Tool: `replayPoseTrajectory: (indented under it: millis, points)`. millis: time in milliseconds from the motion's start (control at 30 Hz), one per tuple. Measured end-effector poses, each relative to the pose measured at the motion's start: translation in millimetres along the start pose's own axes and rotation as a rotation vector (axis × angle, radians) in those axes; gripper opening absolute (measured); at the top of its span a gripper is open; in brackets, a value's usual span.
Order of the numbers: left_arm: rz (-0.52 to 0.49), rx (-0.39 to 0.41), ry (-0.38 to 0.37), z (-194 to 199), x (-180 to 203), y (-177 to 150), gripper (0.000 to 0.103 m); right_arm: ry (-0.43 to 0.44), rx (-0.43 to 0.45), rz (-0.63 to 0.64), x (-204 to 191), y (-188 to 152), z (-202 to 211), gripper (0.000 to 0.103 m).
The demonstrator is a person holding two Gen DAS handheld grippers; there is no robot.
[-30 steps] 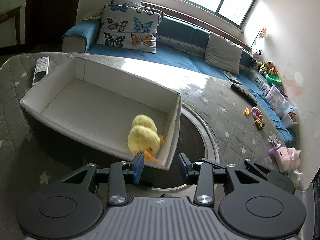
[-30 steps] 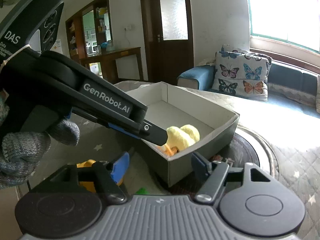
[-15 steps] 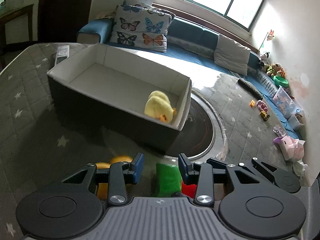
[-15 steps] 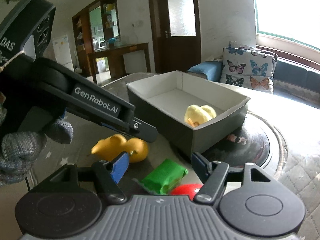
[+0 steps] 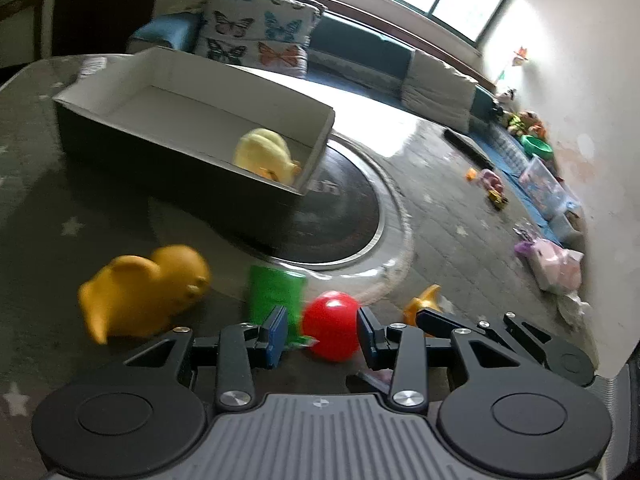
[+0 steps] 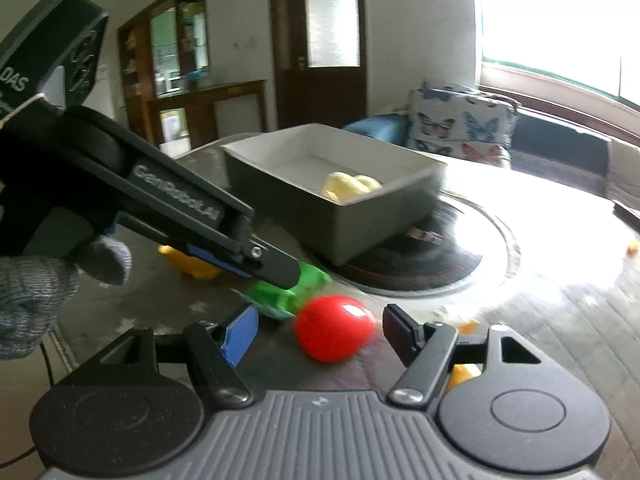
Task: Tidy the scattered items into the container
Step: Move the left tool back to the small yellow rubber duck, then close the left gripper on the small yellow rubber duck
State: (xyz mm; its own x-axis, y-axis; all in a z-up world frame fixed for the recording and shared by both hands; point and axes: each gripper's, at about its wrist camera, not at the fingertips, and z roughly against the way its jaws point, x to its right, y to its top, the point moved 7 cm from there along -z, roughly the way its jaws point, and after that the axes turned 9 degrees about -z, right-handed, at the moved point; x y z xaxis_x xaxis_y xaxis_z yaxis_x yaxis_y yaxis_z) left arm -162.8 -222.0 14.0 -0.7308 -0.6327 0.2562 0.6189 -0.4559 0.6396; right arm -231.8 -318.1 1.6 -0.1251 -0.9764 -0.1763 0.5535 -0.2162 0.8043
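The grey box [image 5: 192, 168] with white inner walls sits on the table, partly over a dark round inset [image 5: 340, 220], and a pale yellow plush duck [image 5: 266, 156] lies in its near corner. In front of it lie an orange duck [image 5: 140, 292], a green block [image 5: 276, 292], a red ball [image 5: 330, 330] and a small orange toy [image 5: 424, 304], partly hidden behind the fingers. The left gripper [image 5: 322, 334] and right gripper [image 6: 318, 334] both stand partly open and empty, the ball showing between each pair without contact. The star-patterned grey tablecloth [image 5: 60, 216] blurs near the edges. Behind are a blue sofa [image 5: 360, 52] with a butterfly cushion [image 5: 256, 36], bright windows and a dark door [image 6: 320, 44].
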Motion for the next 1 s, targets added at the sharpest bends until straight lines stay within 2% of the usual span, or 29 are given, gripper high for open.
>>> replayPoseTrajectory:
  millis: [467,900,1000]
  points:
    - [-0.011,-0.040,-0.068,-36,41,4,0.041,-0.149,0.005,-0.099,65,-13,15,0.071]
    - [0.004,-0.078,-0.086,-64,58,11,0.041,-0.161,-0.031,-0.149,84,-29,10,0.069]
    - [0.006,-0.086,-0.086,-69,60,12,0.041,-0.157,-0.035,-0.159,86,-31,9,0.064]
